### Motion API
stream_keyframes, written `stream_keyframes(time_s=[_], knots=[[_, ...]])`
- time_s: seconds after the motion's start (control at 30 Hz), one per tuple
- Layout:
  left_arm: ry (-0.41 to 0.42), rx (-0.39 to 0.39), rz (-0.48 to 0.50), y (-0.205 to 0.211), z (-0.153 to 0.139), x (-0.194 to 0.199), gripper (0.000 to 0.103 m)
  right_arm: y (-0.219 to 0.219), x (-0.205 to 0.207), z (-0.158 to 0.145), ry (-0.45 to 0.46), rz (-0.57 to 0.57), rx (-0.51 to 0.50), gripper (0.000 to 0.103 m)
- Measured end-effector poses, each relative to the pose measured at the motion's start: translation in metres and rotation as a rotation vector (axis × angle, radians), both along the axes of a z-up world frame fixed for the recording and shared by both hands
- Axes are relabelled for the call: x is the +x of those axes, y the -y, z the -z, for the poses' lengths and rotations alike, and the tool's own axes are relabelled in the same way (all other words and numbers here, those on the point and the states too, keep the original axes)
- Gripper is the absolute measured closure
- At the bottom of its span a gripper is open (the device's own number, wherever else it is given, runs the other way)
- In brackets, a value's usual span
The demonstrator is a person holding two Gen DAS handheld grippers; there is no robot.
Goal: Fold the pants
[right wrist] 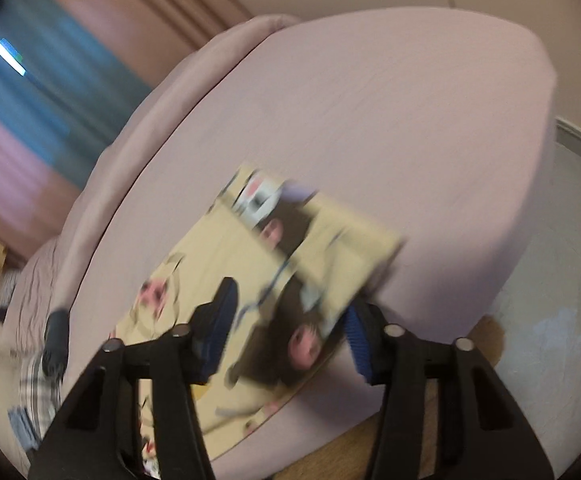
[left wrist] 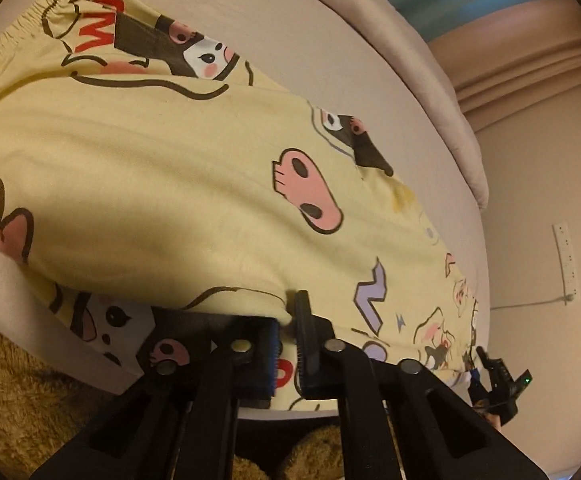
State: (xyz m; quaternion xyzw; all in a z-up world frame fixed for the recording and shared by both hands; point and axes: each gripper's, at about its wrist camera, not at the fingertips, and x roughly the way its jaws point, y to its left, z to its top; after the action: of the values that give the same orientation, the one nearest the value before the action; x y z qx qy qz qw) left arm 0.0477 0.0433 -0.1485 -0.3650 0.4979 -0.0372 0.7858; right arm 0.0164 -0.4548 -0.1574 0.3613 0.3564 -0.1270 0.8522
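- Left tool (left wrist: pixel 288 330): its jaws are pressed together on a folded edge of the pants (left wrist: pixel 178 168), at the hem side nearest the bed's (left wrist: pixel 330 40) front edge.
- Right tool (right wrist: pixel 286 336): its jaws are seen spread, with a leg end of the pants (right wrist: pixel 290 248) lying between them; no pinch can be confirmed through the motion blur.
- The pants are laid on the bed, near its front edge, with the elastic waistband toward the far side of the bed in the left wrist view.
- The cloth is judged light, soft and limp; it will sag and drape wherever it is not supported, and is in no way fragile.
- A hold is best taken at hems, the waistband or a doubled fold, where layers are thick enough to be pinched together.
- The pants are pale yellow, printed with cartoon figures: pink skulls, dark hooded characters, lilac shapes and red letters.
- One leg appears already doubled over the other.
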Motion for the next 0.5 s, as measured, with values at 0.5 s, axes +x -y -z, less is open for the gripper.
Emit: stream_keyframes(time_s=[0.5], knots=[[-0.099, 0.122, 0.12, 0.023, -0.011, -0.003, 0.1, 0.009, 0.006, -0.027, -0.015, 0.021, -0.131, 0.097]])
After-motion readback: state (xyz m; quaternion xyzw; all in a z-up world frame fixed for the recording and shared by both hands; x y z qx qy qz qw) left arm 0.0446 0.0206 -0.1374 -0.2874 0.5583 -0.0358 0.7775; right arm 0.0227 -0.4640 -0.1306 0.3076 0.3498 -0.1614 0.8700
